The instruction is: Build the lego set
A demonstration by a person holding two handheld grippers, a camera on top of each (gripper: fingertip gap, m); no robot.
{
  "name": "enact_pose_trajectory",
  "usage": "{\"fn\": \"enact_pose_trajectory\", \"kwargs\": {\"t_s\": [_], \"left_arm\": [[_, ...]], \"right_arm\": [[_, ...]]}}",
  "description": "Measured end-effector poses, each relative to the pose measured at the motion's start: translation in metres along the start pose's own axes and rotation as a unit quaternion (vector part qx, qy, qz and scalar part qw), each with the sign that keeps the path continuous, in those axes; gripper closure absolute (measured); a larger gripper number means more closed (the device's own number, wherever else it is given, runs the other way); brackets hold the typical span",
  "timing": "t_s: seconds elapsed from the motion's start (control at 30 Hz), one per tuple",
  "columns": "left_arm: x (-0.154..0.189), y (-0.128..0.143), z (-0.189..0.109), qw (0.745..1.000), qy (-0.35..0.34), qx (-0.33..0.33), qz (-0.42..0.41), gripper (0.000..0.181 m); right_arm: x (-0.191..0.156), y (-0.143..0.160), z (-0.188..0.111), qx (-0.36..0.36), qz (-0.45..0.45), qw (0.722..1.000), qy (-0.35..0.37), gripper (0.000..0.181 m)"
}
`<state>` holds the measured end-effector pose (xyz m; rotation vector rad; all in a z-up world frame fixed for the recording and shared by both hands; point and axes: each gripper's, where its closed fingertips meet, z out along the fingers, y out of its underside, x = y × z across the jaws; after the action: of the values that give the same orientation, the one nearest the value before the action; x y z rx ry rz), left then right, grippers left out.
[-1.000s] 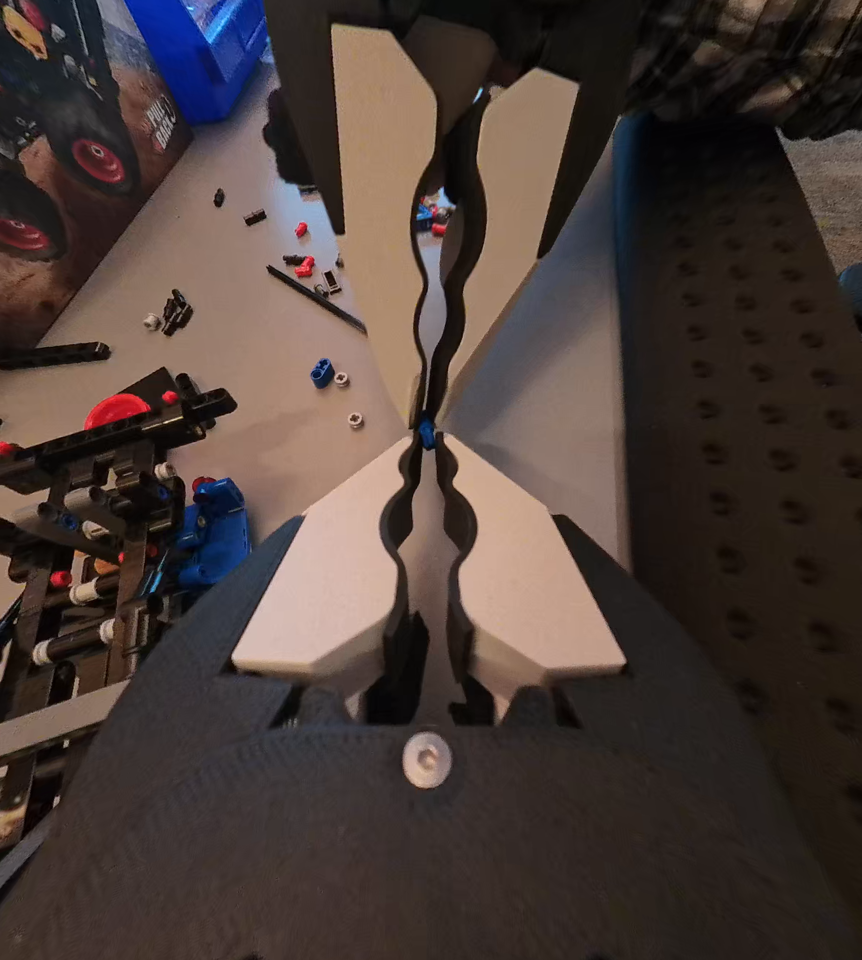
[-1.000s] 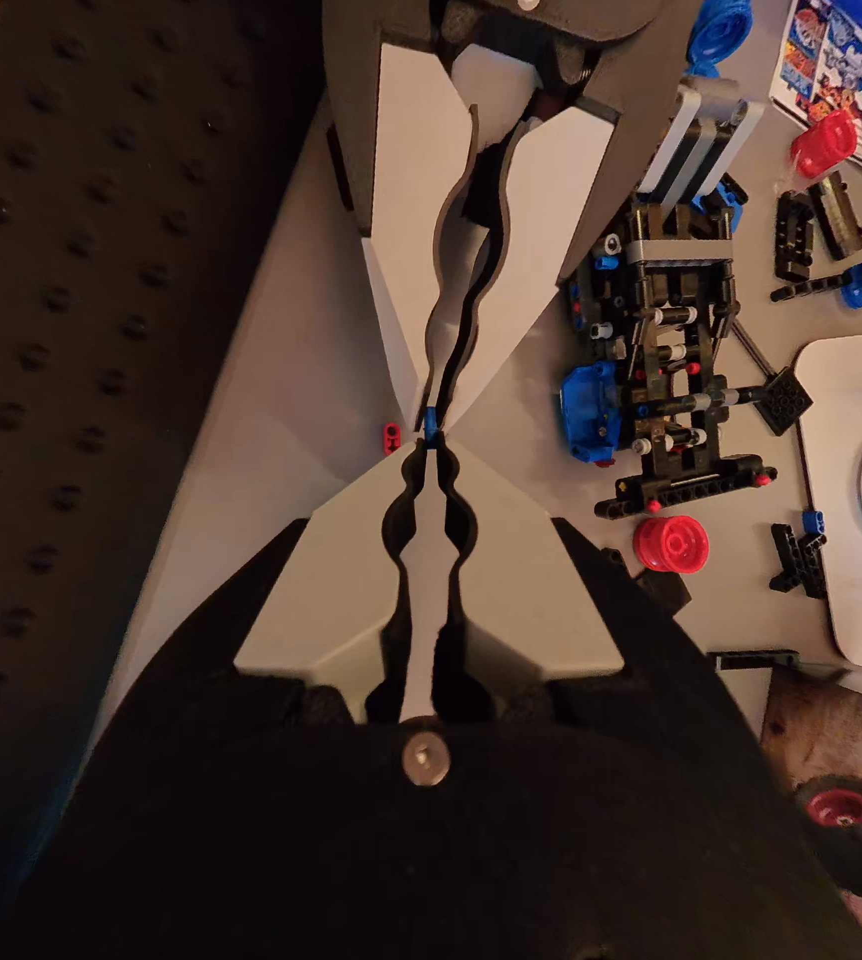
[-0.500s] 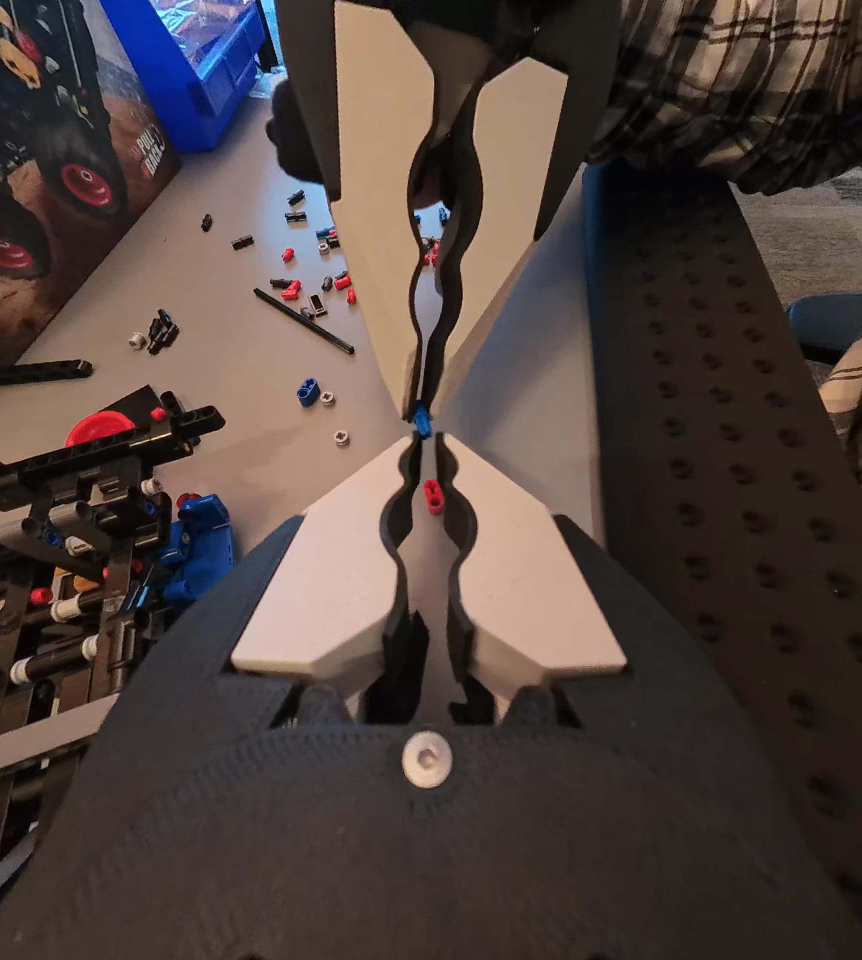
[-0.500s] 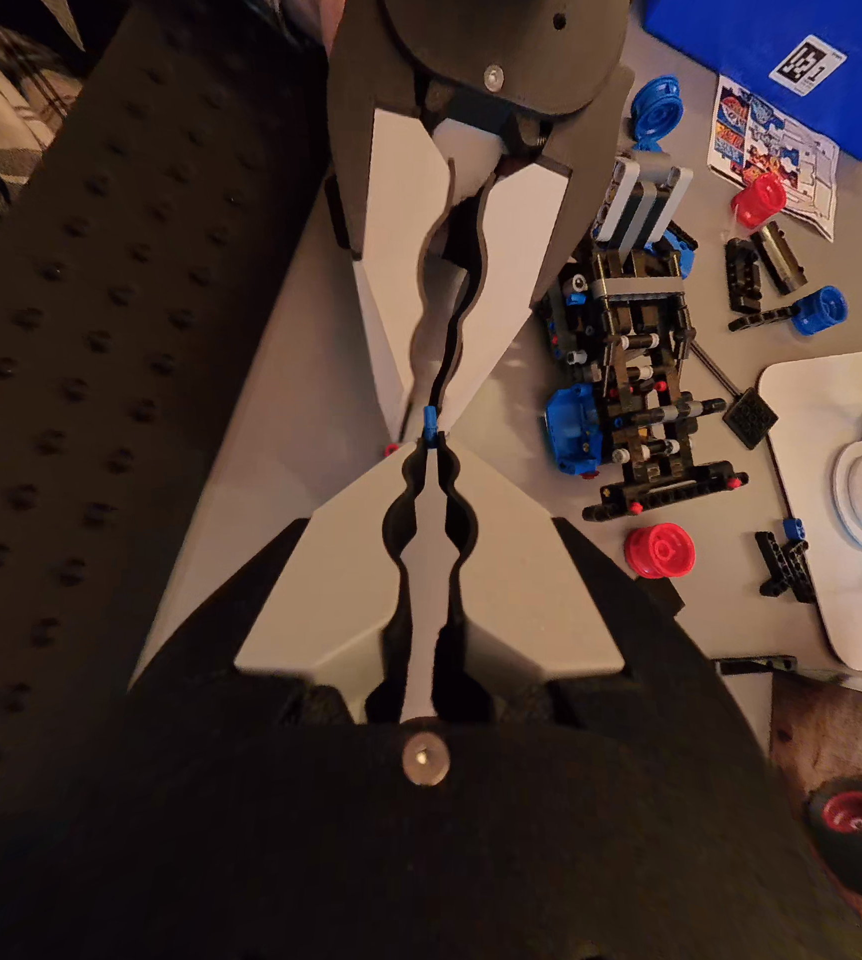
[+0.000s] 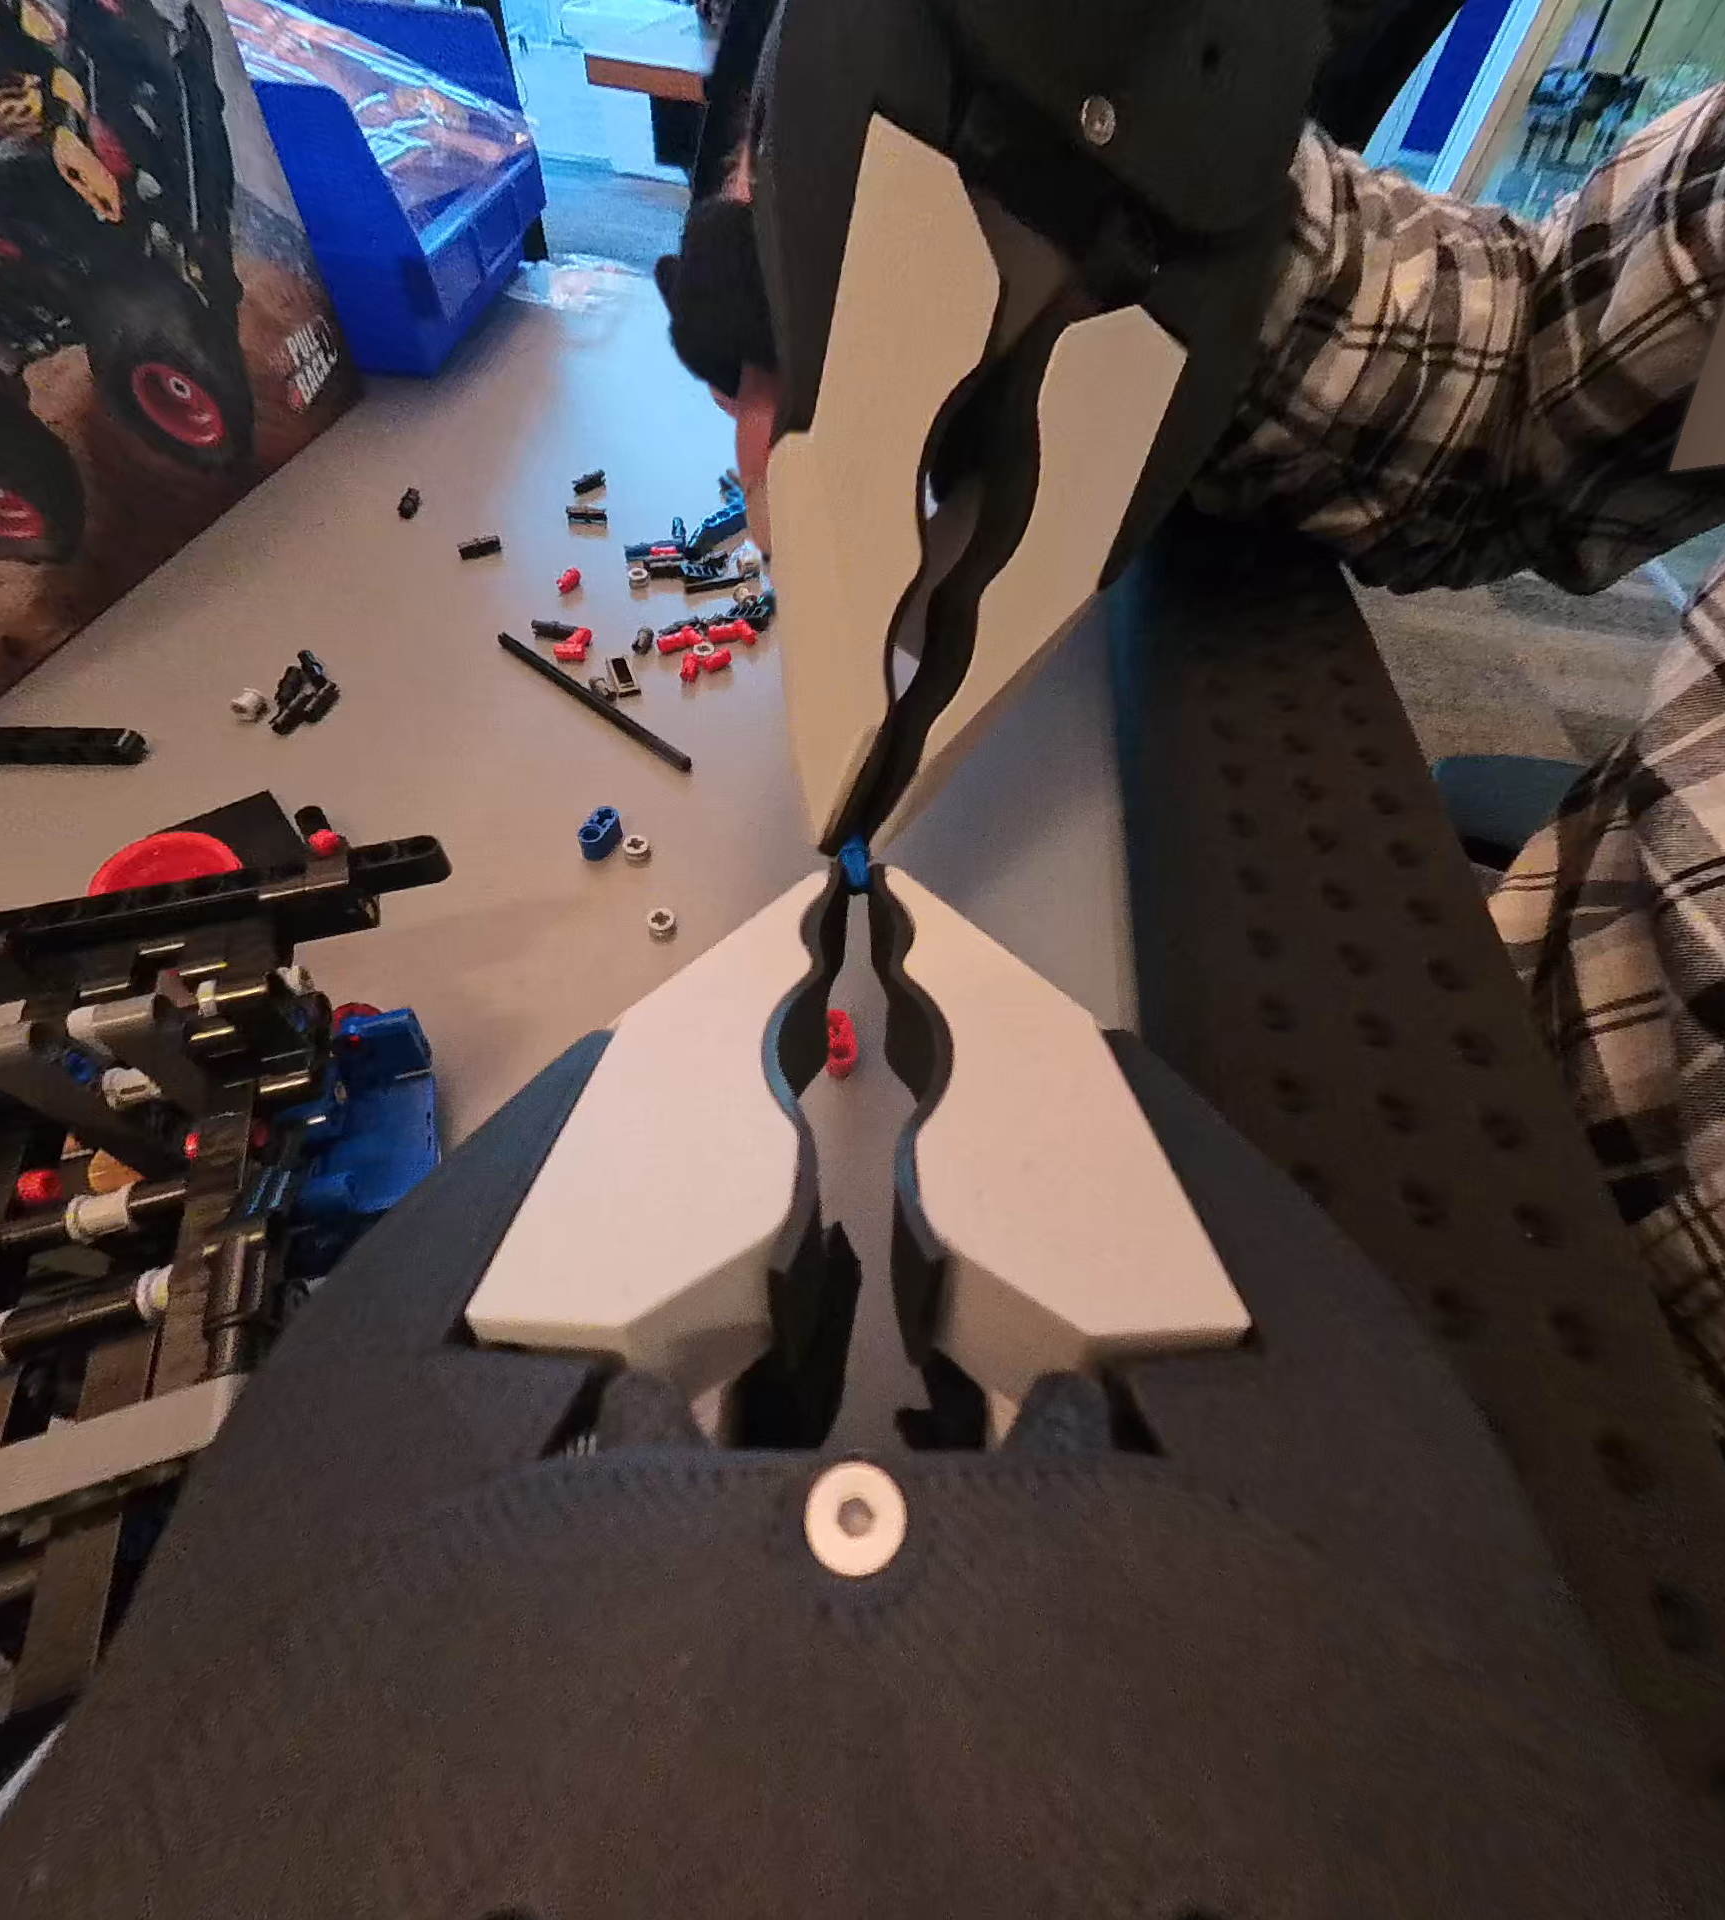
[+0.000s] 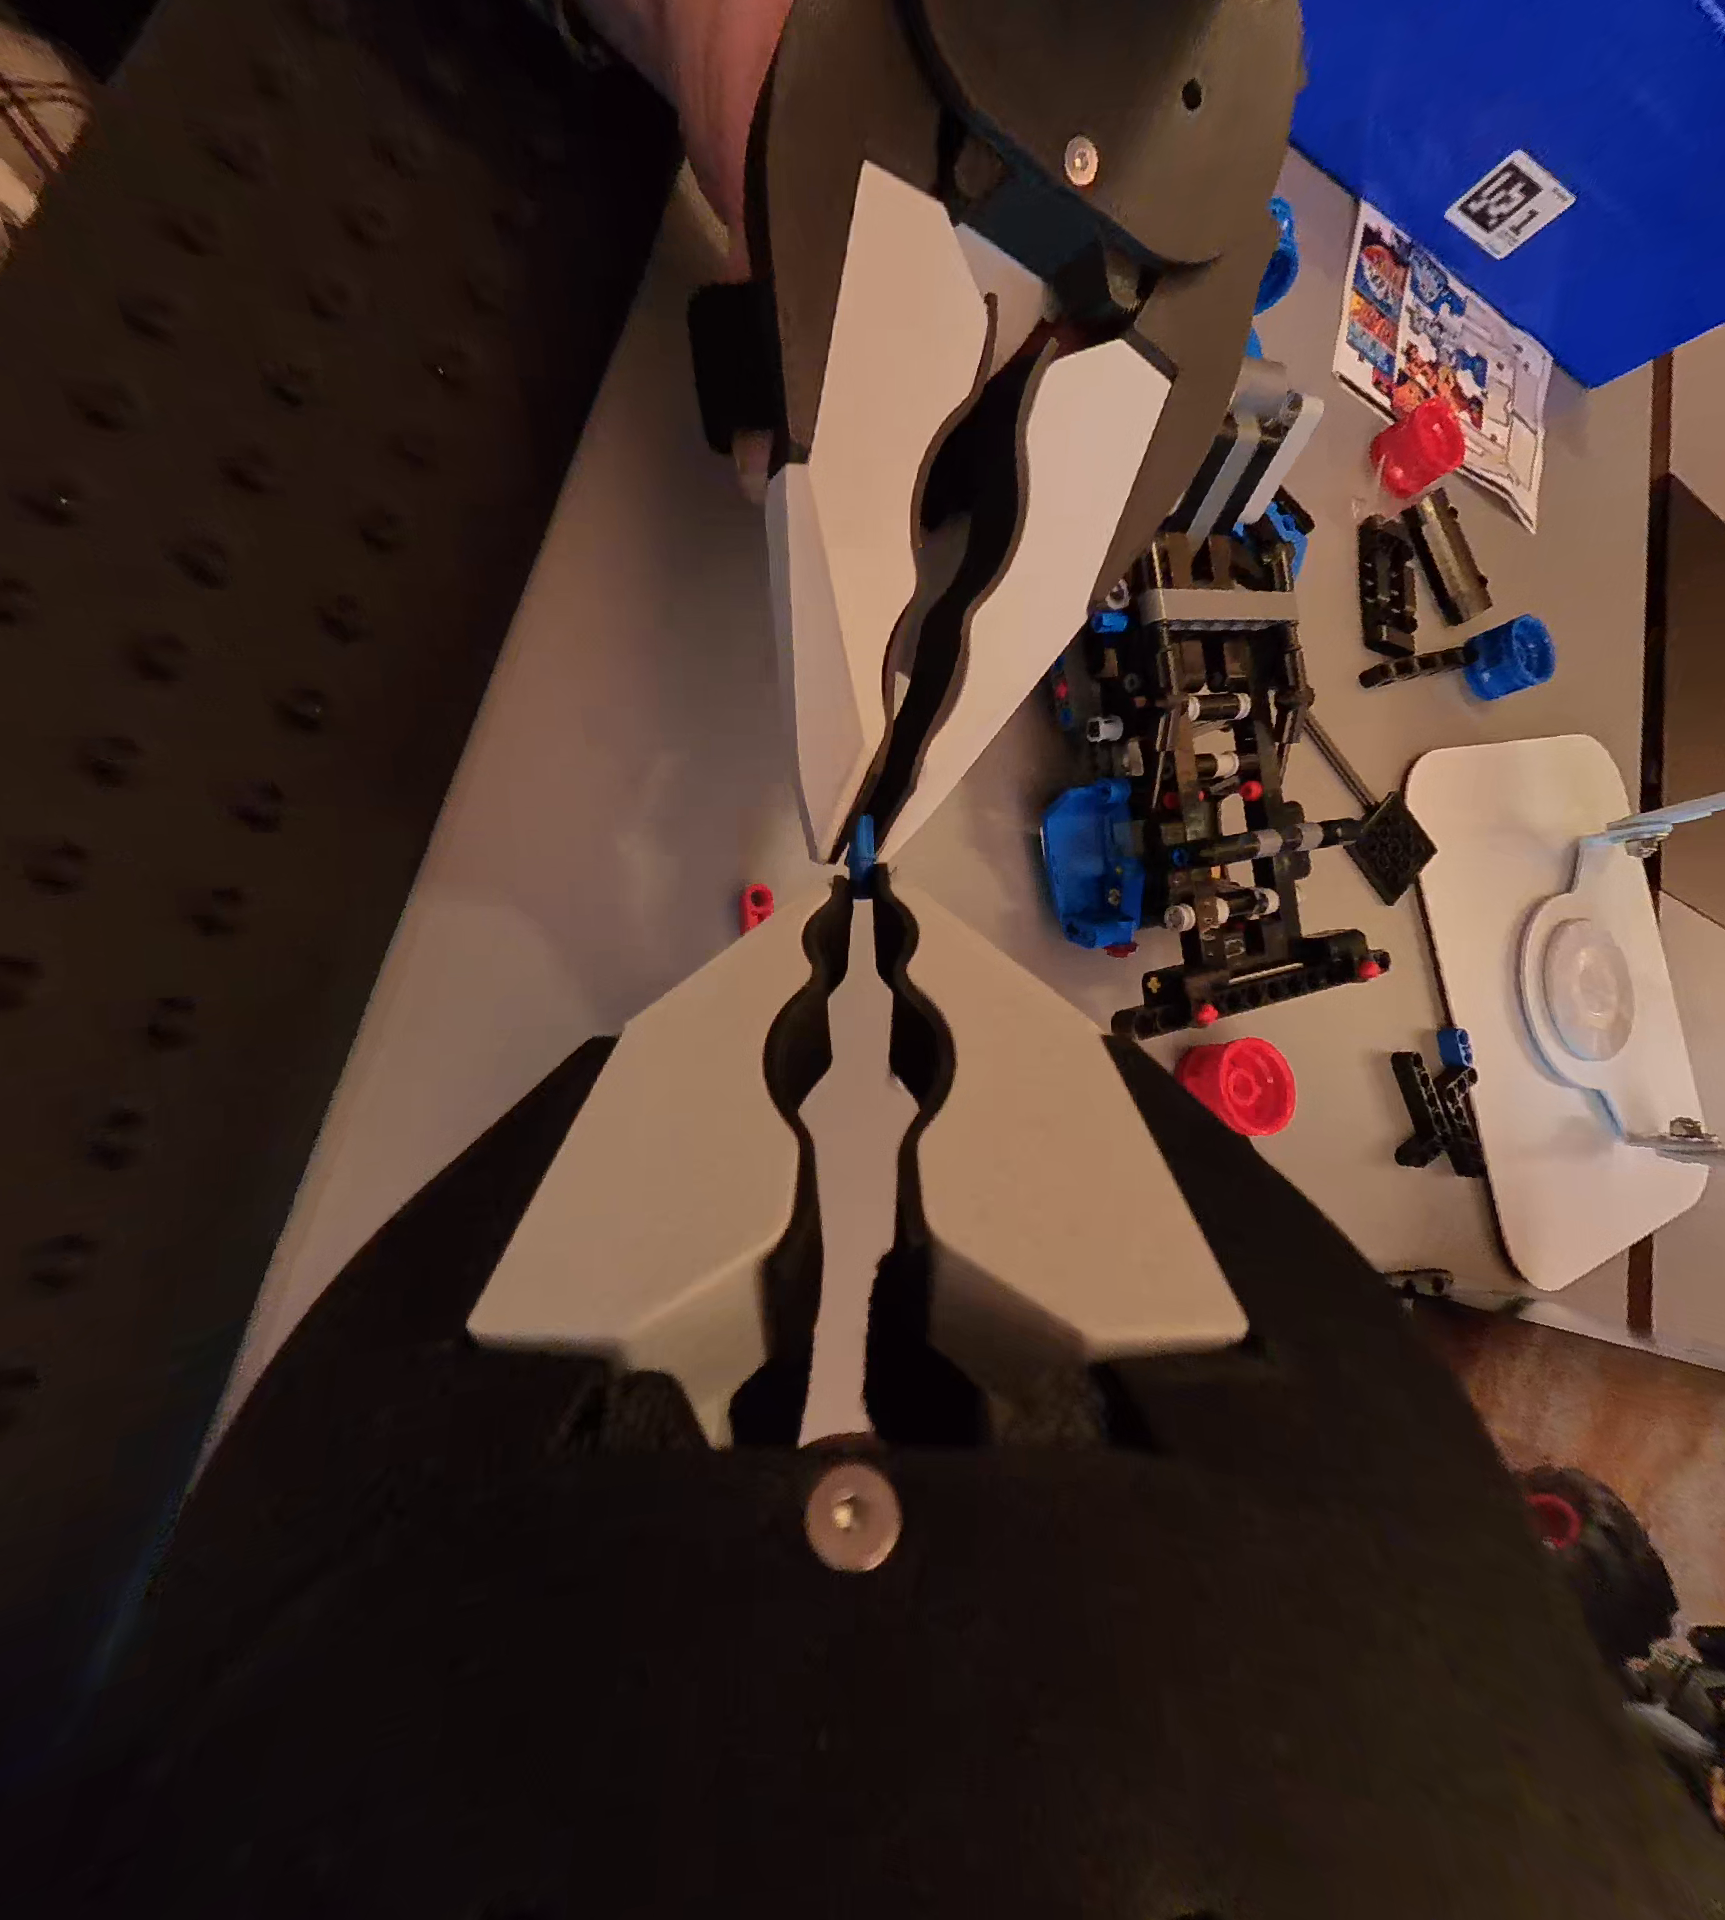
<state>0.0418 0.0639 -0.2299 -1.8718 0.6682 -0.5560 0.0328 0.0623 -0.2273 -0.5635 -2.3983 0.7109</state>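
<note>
Two grippers meet tip to tip above the grey worktop [image 5: 442,665]; our left gripper [image 5: 854,891] and right gripper [image 6: 860,896] are both closed on one small blue pin [image 5: 852,864]; a red connector [image 5: 839,1039] lies below; the half-built truck [image 5: 141,1081] stands at left.

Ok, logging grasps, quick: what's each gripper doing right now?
Left gripper: shut on one end of the blue pin.
Right gripper: shut on the same pin's other end.
</note>
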Motion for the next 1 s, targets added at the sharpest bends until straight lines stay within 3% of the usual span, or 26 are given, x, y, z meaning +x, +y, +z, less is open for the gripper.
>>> {"fn": "enact_pose_trajectory", "kwargs": {"t_s": [0.43, 0.53, 0.73, 0.9, 1.0], "left_arm": [[0.008, -0.004, 0.001, 1.0, 0.024, 0.013, -0.005, 0.179], [0.007, 0.001, 0.003, 1.0, 0.02, -0.003, 0.003, 0.178], [-0.004, 0.031, 0.007, 0.994, -0.026, -0.1, 0.035, 0.16], [-0.002, 0.061, 0.016, 0.982, -0.025, -0.181, 0.05, 0.16], [-0.003, 0.061, 0.019, 0.981, -0.028, -0.184, 0.052, 0.166]], "right_arm": [[-0.004, -0.015, -0.009, 0.105, 0.088, 0.99, -0.037, 0.179], [-0.007, -0.01, -0.006, 0.088, 0.08, 0.992, -0.039, 0.179], [-0.014, 0.013, 0.009, 0.007, 0.046, 0.998, -0.044, 0.18], [-0.021, 0.028, 0.024, -0.048, 0.02, 0.997, -0.064, 0.18], [-0.024, 0.031, 0.028, -0.065, 0.009, 0.995, -0.079, 0.18]]}}
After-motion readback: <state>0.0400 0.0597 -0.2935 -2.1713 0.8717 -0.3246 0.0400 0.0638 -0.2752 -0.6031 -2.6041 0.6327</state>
